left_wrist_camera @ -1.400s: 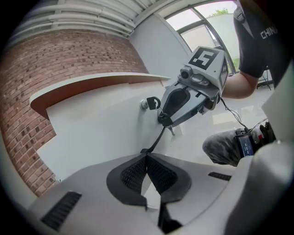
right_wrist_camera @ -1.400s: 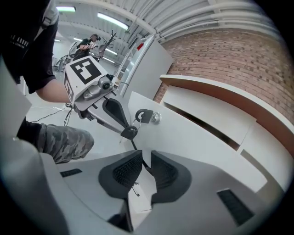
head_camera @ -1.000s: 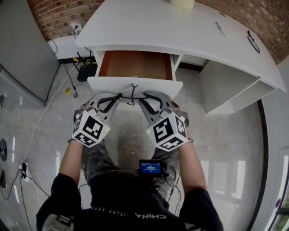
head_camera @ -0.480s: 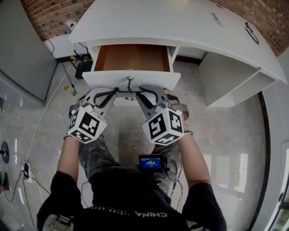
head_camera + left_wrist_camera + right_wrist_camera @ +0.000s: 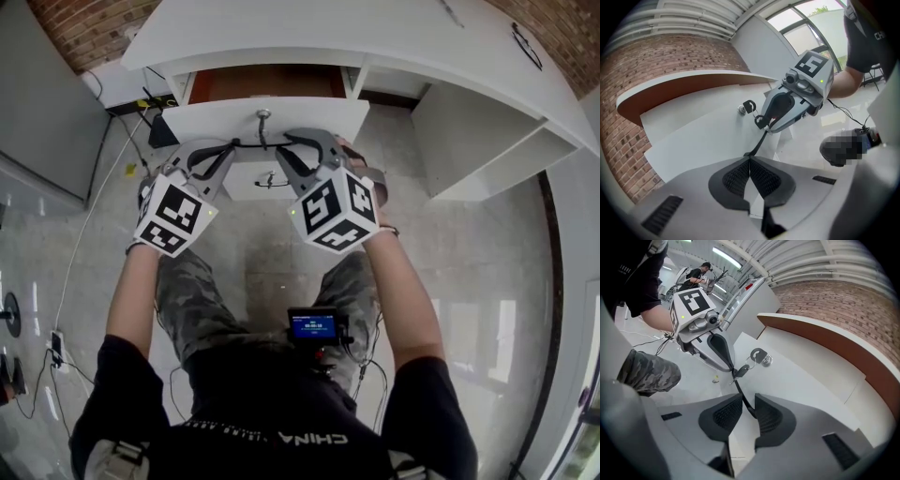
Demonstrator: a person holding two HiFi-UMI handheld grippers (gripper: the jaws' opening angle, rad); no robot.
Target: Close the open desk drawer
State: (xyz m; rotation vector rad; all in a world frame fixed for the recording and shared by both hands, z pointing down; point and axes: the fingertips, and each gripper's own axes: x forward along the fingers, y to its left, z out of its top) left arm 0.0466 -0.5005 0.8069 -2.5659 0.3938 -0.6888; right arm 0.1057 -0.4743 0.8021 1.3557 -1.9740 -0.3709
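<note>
The white desk [image 5: 375,37] has its top drawer [image 5: 281,117] partly out, and a strip of its brown inside [image 5: 272,81] shows. A key [image 5: 262,115] sticks out of the lock on the drawer front. A thin black handle [image 5: 257,144] runs across the front below the key. My left gripper [image 5: 225,148] is shut on the handle's left end, and my right gripper [image 5: 287,141] is shut on its right end. In the left gripper view, the handle [image 5: 758,140] leaves my left gripper [image 5: 750,157] toward the key [image 5: 747,107]. In the right gripper view, it passes through my right gripper [image 5: 745,400].
A lower drawer with its own handle [image 5: 270,180] sits under the open one. The desk's open side compartment [image 5: 478,141] is to the right. A grey cabinet [image 5: 47,103], a black box [image 5: 157,131] and cables lie at the left on the glossy floor.
The drawer has slid well into the desk, so less of its brown inside shows. Both grippers have moved forward with the handle.
</note>
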